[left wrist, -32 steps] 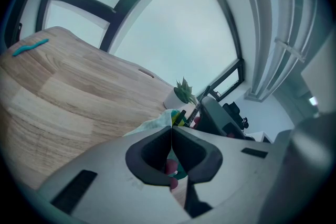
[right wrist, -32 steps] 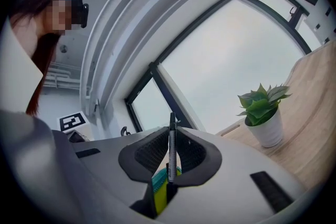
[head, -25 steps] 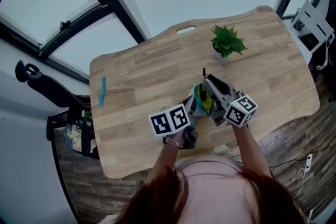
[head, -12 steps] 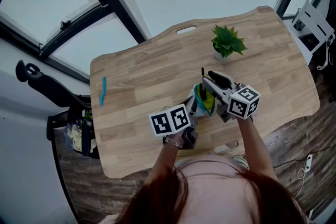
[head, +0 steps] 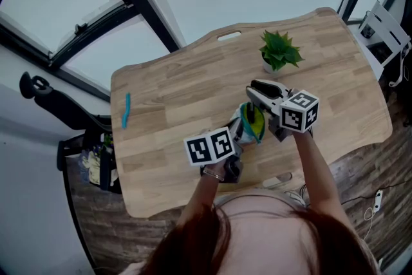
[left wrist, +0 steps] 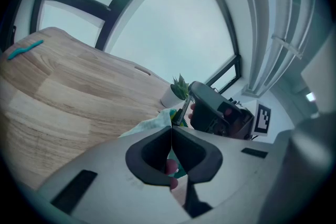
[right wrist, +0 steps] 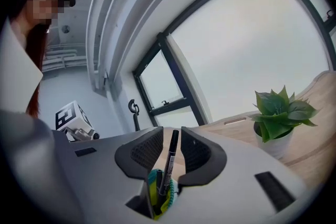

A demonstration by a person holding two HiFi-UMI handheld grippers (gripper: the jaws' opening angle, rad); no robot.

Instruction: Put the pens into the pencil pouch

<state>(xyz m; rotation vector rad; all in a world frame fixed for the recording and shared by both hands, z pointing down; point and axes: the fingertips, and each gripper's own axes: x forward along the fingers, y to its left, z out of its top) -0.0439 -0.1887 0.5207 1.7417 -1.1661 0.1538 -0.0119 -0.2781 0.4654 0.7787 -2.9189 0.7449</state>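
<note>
Left tongs (left wrist: 171, 128) press shut on the edge of the pencil pouch (left wrist: 151, 124); whether it rests on the desk (head: 174, 93) is hidden. Right tongs (right wrist: 171, 136), just spread wide, flank a black pen (right wrist: 170, 160) without touching, its lower end sunk inside the pouch.

wooden table (head: 168, 94), potted plant (head: 279, 52), window (right wrist: 247, 44)

Pale wooden table (head: 167, 100). Beyond the right hand-held gripper (head: 252, 90), potted plant (head: 278, 51) and big dark-framed windows (head: 51, 3). Dark plank floor (head: 360, 170) beneath.
</note>
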